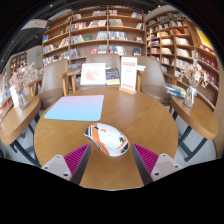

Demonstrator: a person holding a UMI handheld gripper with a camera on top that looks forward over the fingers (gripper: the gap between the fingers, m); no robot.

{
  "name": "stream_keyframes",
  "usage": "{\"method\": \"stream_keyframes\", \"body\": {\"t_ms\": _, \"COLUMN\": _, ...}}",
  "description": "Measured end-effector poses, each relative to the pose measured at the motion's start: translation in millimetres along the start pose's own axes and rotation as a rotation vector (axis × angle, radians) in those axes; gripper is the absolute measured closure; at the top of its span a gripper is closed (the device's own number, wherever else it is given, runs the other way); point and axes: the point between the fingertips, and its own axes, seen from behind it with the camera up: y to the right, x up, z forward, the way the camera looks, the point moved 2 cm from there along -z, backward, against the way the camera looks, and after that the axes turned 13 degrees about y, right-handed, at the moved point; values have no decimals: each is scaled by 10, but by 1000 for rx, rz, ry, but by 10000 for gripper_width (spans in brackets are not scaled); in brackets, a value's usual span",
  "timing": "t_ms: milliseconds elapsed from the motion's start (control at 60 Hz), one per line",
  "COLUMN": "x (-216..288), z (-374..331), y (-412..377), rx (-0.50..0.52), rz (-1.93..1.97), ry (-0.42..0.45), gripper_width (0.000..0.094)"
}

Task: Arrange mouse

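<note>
A white mouse with orange and grey markings [106, 138] lies on the round wooden table [150, 115], just ahead of my fingers and a little towards the left one. A light blue mouse mat [75, 107] lies flat on the table beyond the mouse, to the left. My gripper [111, 160] is open, its magenta pads [74, 157] spread wide at either side, with bare table between them. The mouse's near end reaches between the fingertips without touching either pad.
Several upright display cards and books [94, 73] stand at the table's far edge. Wooden chairs [58, 82] and side tables [16, 115] ring the table. Bookshelves [100, 30] fill the back wall.
</note>
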Motion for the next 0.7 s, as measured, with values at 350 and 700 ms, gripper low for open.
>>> {"method": "stream_keyframes", "body": {"t_ms": 350, "x": 121, "z": 550, "y": 157, "rx": -37, "rz": -22, "ry": -10, "gripper_width": 81}}
{"method": "stream_keyframes", "body": {"t_ms": 700, "x": 224, "z": 881, "y": 384, "rx": -79, "rz": 33, "ry": -35, "gripper_width": 92}}
